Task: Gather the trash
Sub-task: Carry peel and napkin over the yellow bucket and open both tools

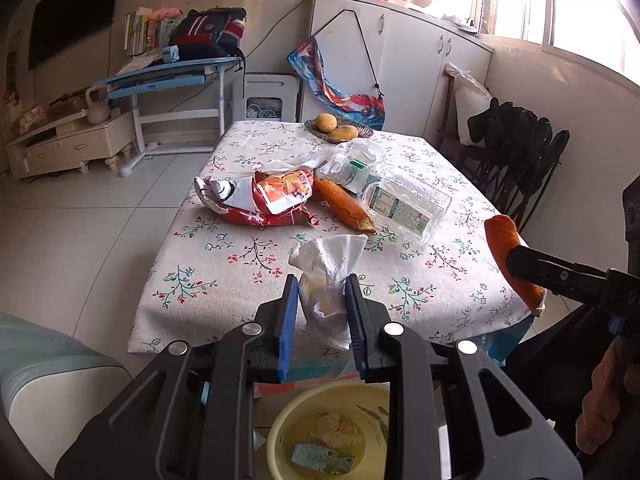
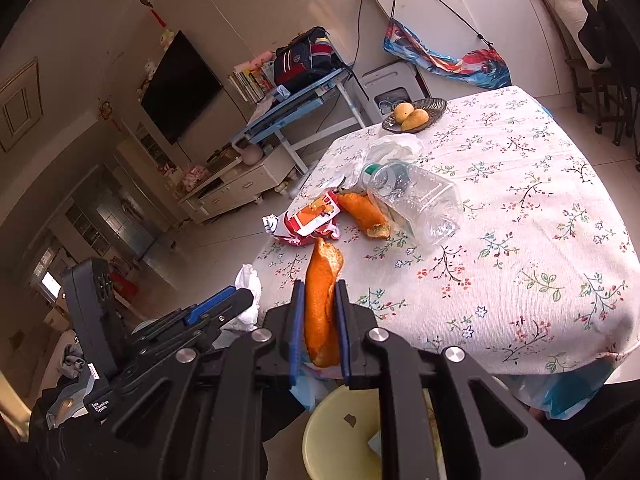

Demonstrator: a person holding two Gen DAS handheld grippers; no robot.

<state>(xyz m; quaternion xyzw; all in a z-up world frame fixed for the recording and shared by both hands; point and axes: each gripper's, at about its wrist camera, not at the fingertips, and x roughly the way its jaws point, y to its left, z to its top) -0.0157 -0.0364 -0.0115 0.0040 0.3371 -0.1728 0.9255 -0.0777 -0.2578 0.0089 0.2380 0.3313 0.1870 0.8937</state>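
- Crumpled white tissue [image 1: 329, 280] sat clenched in the left gripper [image 1: 322, 312] jaws, above the yellow plastic bin [image 1: 280, 432] off the bench [image 1: 224, 264] edge.
- Orange peel strip [image 2: 320, 304] sat clamped in the right gripper [image 2: 320, 320] jaws.
- Clear plastic bottle [image 1: 404, 204] and red snack wrapper [image 1: 260, 200] lay mid-bench.

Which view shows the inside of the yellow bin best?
The left wrist view: the yellow bin sits below the left gripper, its bottom visible with crumpled paper and a small carton. In the right wrist view, gripper parts hide most of it, leaving rim and wall.

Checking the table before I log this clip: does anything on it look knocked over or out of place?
Yes. The clear bottle lies on its side mid-table, touching an orange peel and a torn red wrapper. The fruit basket at the far edge looks orderly.
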